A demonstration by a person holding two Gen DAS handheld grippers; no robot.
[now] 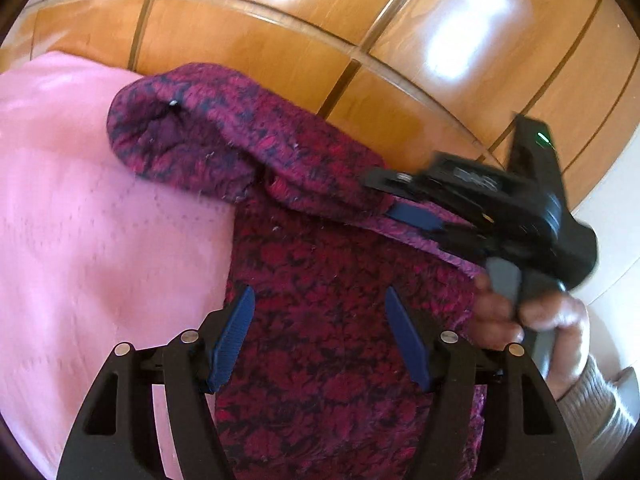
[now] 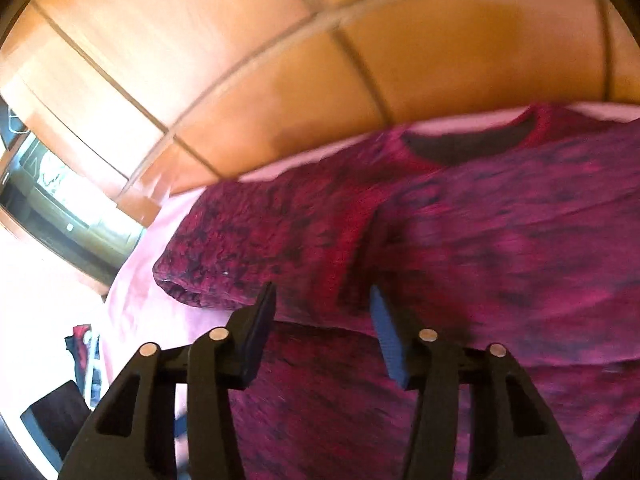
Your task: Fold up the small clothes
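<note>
We see a pink sheet point(image 1: 72, 208) spread before wooden wardrobe doors point(image 1: 248, 40), and on it lies the magenta patterned sweater point(image 1: 340, 320), its sleeve point(image 1: 224, 136) folded across the body. Our left gripper point(image 1: 320, 336) hovers over the sweater with its 2 fingers apart, holding nothing. Our right gripper point(image 2: 324, 332) also has its fingers spread, just above the sleeve's cuff point(image 2: 180, 284).
</note>
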